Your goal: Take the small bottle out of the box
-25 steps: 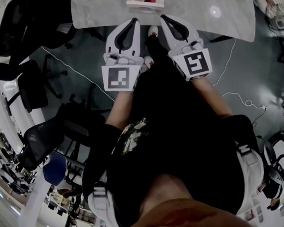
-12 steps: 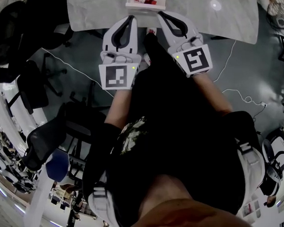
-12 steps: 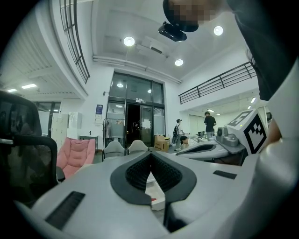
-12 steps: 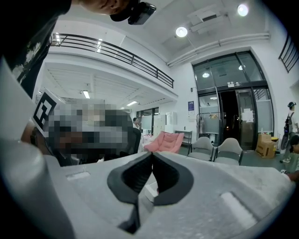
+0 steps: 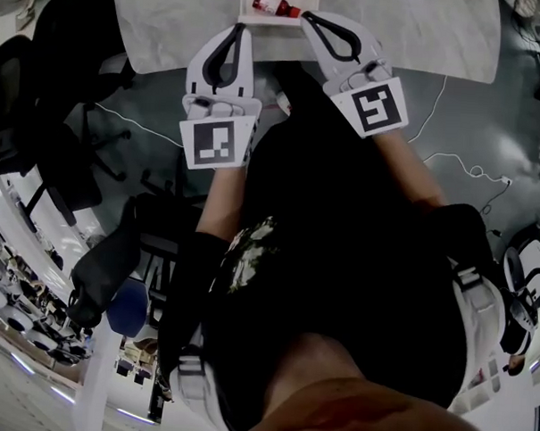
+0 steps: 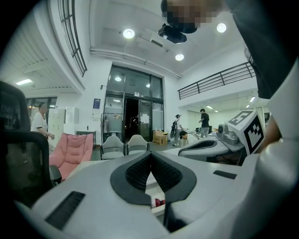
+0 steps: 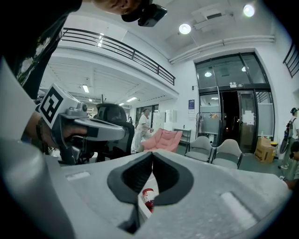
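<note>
1. Left gripper [image 5: 240, 32] — jaws shut tip to tip, empty, above the near edge of the pale table [image 5: 162, 27].
2. Between the 2 grippers: small bottle [image 5: 275, 4], red and white, lying on its side inside the white box [image 5: 261, 20].
3. Right gripper [image 5: 307, 19] — jaws pressed together on nothing, tips just beside the box's near right corner.

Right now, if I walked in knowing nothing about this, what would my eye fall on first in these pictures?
First, two white tools held side by side at the top of the head view: the left gripper and the right gripper, both shut and empty, each bearing a black-and-white marker cube. Just beyond their tips a small red bottle lies in a white box on the pale table.
</note>
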`<action>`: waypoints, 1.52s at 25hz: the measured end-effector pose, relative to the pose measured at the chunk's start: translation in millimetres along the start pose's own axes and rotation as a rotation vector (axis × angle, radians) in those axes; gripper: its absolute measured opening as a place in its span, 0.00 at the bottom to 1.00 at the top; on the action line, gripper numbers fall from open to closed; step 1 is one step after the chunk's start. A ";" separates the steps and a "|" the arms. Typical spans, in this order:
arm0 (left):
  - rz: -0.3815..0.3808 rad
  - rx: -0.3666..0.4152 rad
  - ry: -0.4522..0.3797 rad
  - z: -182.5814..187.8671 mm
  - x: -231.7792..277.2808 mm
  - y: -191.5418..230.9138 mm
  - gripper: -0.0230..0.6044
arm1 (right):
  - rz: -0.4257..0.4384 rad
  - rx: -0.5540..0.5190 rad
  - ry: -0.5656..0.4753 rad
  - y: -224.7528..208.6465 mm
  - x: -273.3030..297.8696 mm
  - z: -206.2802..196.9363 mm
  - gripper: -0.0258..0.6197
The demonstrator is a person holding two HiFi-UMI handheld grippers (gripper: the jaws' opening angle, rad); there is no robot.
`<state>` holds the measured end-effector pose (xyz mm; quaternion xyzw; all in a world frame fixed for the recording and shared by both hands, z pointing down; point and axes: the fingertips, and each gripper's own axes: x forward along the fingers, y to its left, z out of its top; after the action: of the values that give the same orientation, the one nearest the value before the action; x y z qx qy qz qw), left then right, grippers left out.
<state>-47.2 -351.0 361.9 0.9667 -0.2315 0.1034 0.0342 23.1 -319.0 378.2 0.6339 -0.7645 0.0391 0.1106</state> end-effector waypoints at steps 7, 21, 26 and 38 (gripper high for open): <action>-0.049 -0.003 0.102 -49.0 57.7 38.7 0.06 | 0.059 0.034 0.143 -26.5 49.7 -61.3 0.04; -0.158 -0.003 0.203 -79.1 115.0 44.1 0.06 | 0.075 0.136 0.181 -57.9 84.7 -91.4 0.19; -0.177 0.031 0.242 -73.4 123.1 50.8 0.06 | 0.083 0.148 0.201 -65.6 87.9 -93.0 0.19; -0.219 0.046 0.242 -60.3 138.5 54.3 0.06 | 0.095 0.135 0.207 -74.8 105.0 -83.1 0.19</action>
<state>37.7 -453.5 451.6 0.9672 -0.1163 0.2199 0.0506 88.2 -417.8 476.0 0.5954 -0.7739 0.1607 0.1439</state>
